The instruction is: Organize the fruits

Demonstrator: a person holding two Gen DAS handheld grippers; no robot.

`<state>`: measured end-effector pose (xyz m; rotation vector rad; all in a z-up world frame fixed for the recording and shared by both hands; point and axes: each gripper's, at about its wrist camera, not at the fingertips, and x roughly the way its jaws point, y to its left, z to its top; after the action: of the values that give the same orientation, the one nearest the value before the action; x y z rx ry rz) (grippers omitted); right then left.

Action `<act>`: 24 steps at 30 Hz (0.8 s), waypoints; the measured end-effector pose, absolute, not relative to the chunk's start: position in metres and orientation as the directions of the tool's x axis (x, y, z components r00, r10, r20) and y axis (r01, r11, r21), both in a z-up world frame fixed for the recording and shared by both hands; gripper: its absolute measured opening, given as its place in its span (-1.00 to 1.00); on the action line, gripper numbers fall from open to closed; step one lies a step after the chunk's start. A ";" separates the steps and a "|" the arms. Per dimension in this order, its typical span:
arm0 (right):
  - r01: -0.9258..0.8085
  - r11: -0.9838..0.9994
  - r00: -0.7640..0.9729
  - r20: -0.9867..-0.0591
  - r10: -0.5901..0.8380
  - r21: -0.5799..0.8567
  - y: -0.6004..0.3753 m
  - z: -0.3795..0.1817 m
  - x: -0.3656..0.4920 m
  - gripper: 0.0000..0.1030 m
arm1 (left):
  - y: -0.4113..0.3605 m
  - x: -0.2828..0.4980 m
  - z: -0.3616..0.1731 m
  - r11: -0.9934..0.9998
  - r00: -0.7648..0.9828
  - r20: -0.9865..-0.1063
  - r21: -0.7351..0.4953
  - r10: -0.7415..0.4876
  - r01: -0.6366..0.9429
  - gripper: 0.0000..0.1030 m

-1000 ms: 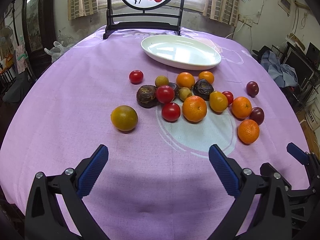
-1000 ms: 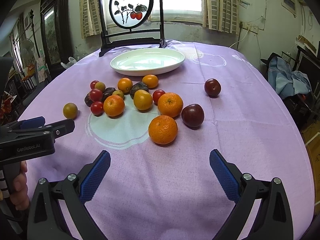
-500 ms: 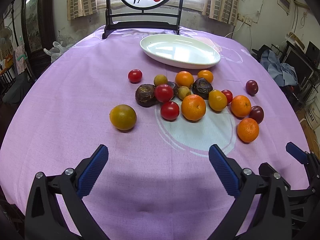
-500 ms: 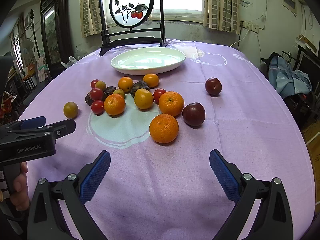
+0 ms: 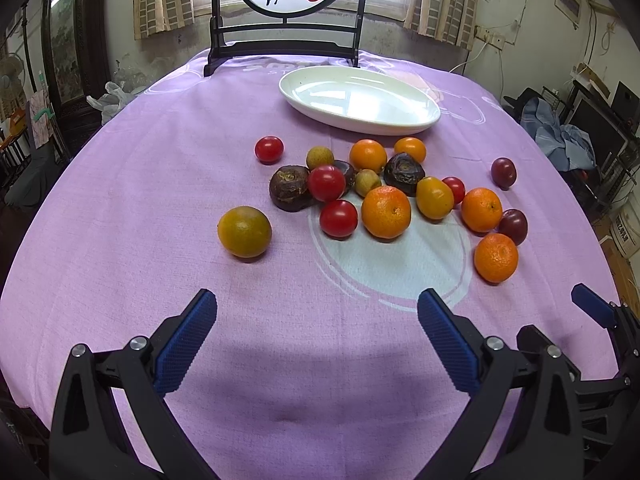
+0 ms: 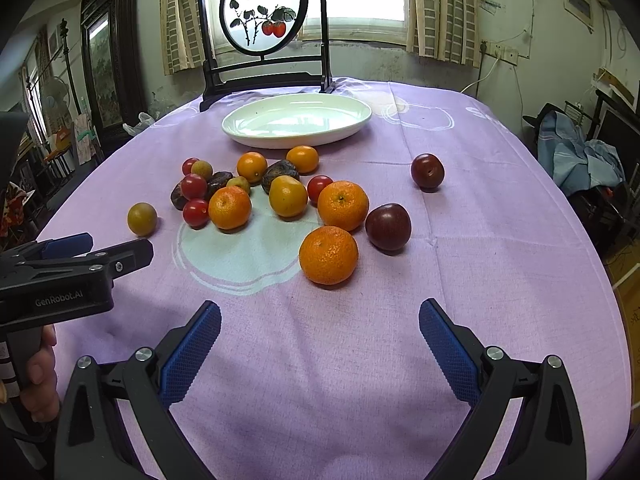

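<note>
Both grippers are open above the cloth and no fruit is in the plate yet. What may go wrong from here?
1. The fruits are round and loose on the cloth; the lone plum may roll away if nudged.
2. In the crowded cluster, fingers closing on one tomato may push its neighbours.
3. The soft tomatoes may get squashed.

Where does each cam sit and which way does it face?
Left wrist: on the left tool, low over the near edge of the purple tablecloth, facing the fruit cluster and white oval plate; own open blue-padded fingers show, the right tool at far right.
Right wrist: on the right tool, further right, same heading; own open fingers show, plus the left tool and the hand holding it at left.
Shared: plate, fruits, persimmon screen, window.
</note>
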<state>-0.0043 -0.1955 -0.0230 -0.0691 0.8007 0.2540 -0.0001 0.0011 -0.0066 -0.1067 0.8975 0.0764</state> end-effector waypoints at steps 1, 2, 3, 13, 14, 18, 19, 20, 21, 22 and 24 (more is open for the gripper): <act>-0.251 0.967 0.667 -0.718 0.199 0.035 -0.196 -0.023 -0.004 0.93 | 0.001 0.000 -0.007 0.992 0.621 -0.783 -0.061 0.022 -0.111 0.91; -0.251 0.967 0.667 -0.718 0.200 0.036 -0.195 -0.023 -0.005 0.93 | 0.001 0.000 -0.007 0.992 0.622 -0.783 -0.061 0.021 -0.111 0.91; -0.251 0.967 0.668 -0.717 0.200 0.036 -0.195 -0.023 -0.004 0.93 | 0.001 0.000 -0.007 0.992 0.622 -0.783 -0.061 0.022 -0.111 0.91; -0.250 0.968 0.667 -0.718 0.199 0.035 -0.195 -0.023 -0.004 0.93 | 0.000 -0.001 -0.007 0.992 0.621 -0.784 -0.060 0.022 -0.111 0.91; -0.250 0.967 0.666 -0.719 0.199 0.036 -0.195 -0.024 -0.005 0.93 | 0.001 0.000 -0.007 0.992 0.620 -0.784 -0.060 0.022 -0.112 0.91; -0.252 0.967 0.665 -0.719 0.200 0.036 -0.194 -0.025 -0.006 0.93 | -0.001 -0.002 -0.009 0.992 0.619 -0.785 -0.059 0.022 -0.111 0.91; -0.252 0.967 0.665 -0.719 0.201 0.037 -0.194 -0.026 -0.007 0.93 | -0.001 -0.002 -0.010 0.992 0.618 -0.786 -0.059 0.022 -0.110 0.91; -0.252 0.967 0.665 -0.719 0.201 0.036 -0.193 -0.026 -0.007 0.93 | -0.001 -0.002 -0.011 0.992 0.618 -0.786 -0.060 0.021 -0.110 0.91; -0.252 0.967 0.665 -0.720 0.200 0.036 -0.193 -0.025 -0.007 0.93 | -0.001 -0.002 -0.011 0.992 0.618 -0.786 -0.060 0.022 -0.110 0.91; -0.252 0.967 0.664 -0.721 0.200 0.036 -0.193 -0.026 -0.008 0.93 | -0.001 -0.002 -0.011 0.992 0.617 -0.786 -0.060 0.021 -0.110 0.91; -0.254 0.967 0.662 -0.722 0.201 0.036 -0.192 -0.028 -0.010 0.93 | -0.001 -0.002 -0.010 0.992 0.617 -0.786 -0.060 0.022 -0.111 0.91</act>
<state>-0.0096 -0.1916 -0.0276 -0.0699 0.8070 0.2572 -0.0018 -0.0013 -0.0105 -0.1061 0.9026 0.0765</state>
